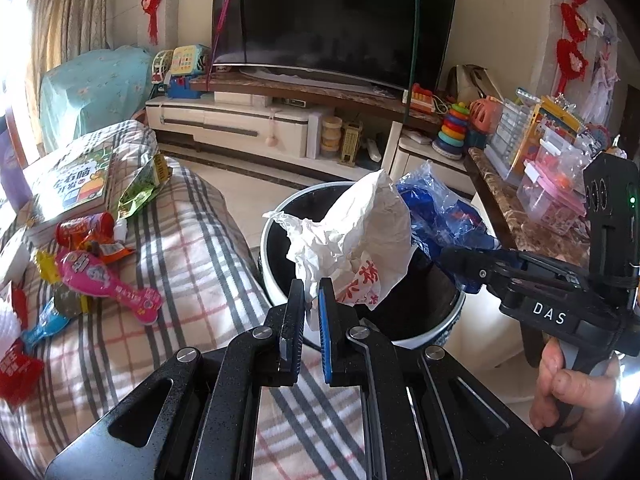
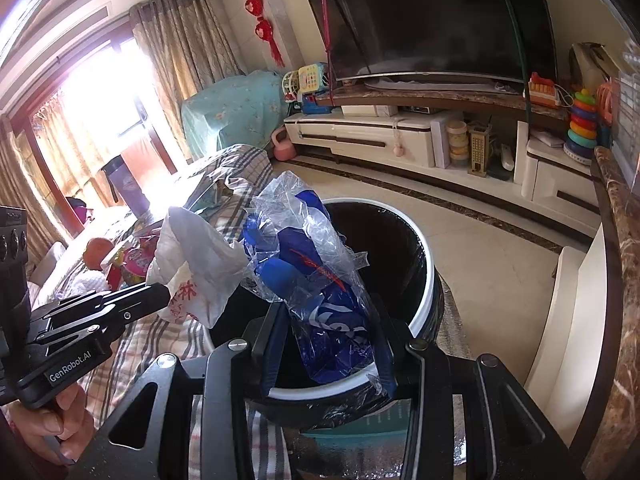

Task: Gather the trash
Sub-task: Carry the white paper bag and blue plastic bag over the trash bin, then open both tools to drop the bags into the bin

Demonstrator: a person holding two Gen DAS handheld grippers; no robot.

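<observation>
My left gripper point(image 1: 312, 300) is shut on a crumpled white paper bag with red print point(image 1: 356, 236) and holds it over the near rim of the round bin point(image 1: 424, 334), which has a black liner and white rim. The bag also shows in the right wrist view point(image 2: 196, 264). My right gripper point(image 2: 328, 344) is shut on a blue and clear plastic wrapper point(image 2: 308, 264) and holds it above the bin's point(image 2: 424, 280) open mouth. In the left wrist view the right gripper point(image 1: 452, 256) reaches in from the right with the wrapper point(image 1: 440, 212).
A plaid-covered sofa point(image 1: 192, 264) at the left carries several snack wrappers point(image 1: 100, 276), a green packet point(image 1: 140, 188) and a book point(image 1: 76, 184). A marble-topped counter point(image 1: 520, 220) with boxes stands right of the bin. A TV stand point(image 1: 280, 120) is beyond.
</observation>
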